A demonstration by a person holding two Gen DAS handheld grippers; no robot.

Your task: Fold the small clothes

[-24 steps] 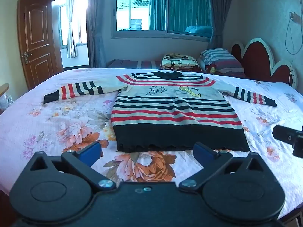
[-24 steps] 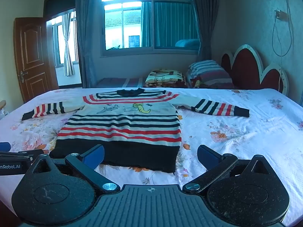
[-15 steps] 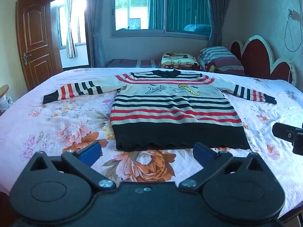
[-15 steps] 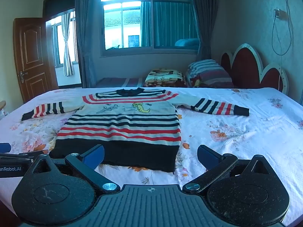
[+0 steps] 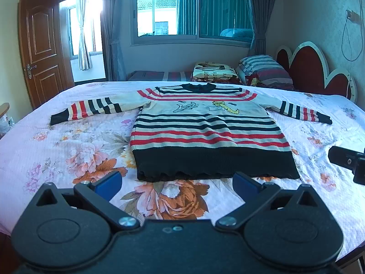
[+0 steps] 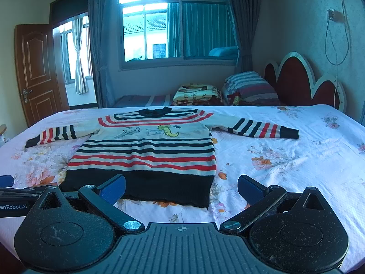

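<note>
Striped knit sweater (image 5: 209, 132) lies flat, sleeves spread, across frame centre on the floral bed (image 5: 68, 150); my left fingers (image 5: 107, 183) and right fingers (image 6: 113, 188) gape, holding nothing.

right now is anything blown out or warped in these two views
Left wrist view: the window and doorway glare white, and fisheye bends the door; the sweater stays sharp. Right wrist view: the same window is overexposed, the room is blue-tinted, and dust specks show on the right tongs.
</note>
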